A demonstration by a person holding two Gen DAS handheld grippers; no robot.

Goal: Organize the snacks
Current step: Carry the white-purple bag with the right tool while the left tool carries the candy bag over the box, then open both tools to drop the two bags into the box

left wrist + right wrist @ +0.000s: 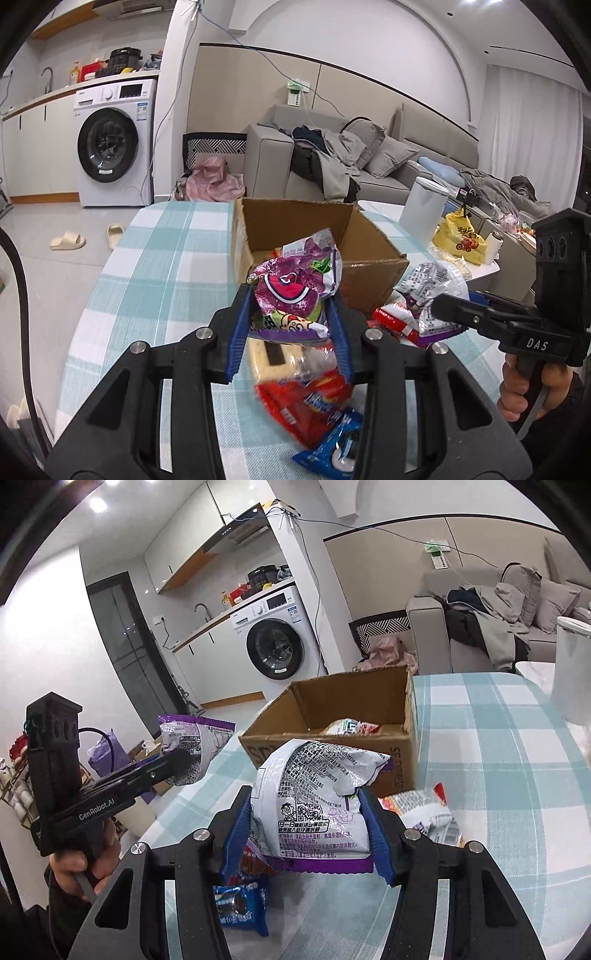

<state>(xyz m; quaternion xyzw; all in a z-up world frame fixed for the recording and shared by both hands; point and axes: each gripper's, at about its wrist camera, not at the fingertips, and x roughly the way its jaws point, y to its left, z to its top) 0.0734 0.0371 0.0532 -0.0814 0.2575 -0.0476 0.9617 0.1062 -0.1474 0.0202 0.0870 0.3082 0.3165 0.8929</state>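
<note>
My left gripper (291,295) is shut on a purple snack bag (295,284), held above the table in front of an open cardboard box (369,247). My right gripper (306,801) is shut on a second purple-edged snack bag (314,797), its white printed back facing the camera. That same bag (436,295) shows at the right of the left wrist view, and the left one (192,738) at the left of the right wrist view. Inside the box lie a few packets (351,726). Below the grippers sit a red packet (310,402) and a blue cookie pack (240,908).
The table wears a teal-and-white checked cloth (166,266). More packets (428,812) lie by the box's near corner. A white cylindrical bin (572,672) stands at the table's far right edge, a yellow bag (460,240) on a side table beyond. A hand (532,384) grips the right tool.
</note>
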